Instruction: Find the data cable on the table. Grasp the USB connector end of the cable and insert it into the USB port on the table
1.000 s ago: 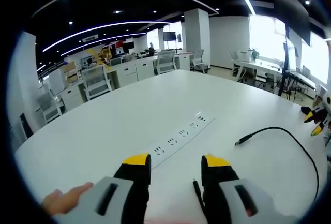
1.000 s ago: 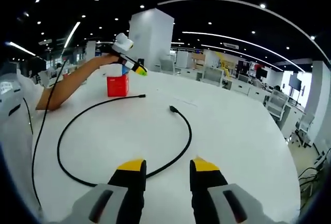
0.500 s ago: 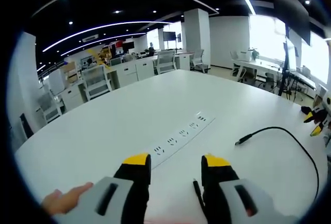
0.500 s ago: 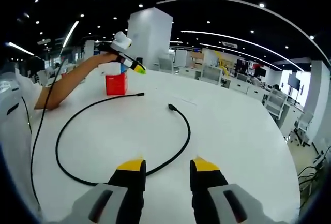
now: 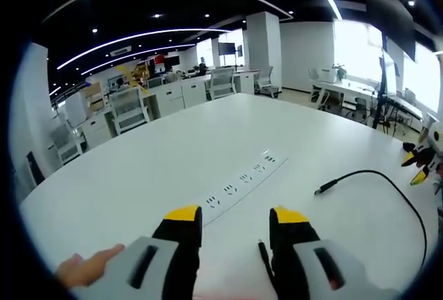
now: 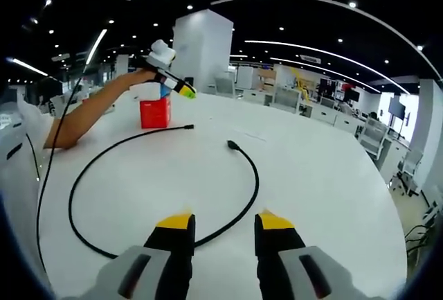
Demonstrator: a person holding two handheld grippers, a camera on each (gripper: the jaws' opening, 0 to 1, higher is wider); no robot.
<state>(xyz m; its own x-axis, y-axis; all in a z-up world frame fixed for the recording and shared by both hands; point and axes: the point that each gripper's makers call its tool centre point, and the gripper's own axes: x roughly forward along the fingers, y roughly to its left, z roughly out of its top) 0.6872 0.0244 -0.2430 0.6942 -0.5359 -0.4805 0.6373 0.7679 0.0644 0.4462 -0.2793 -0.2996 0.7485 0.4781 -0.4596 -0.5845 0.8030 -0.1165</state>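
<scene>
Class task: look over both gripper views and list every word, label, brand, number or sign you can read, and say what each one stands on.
No text can be read in either view.
Red box: any print on it is too small to read.
Power strip: the socket markings are too small to read.
Black cable: no label on it.

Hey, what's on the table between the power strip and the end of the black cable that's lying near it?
Nothing: in the left gripper view, bare white table separates the power strip from the cable end.
</scene>
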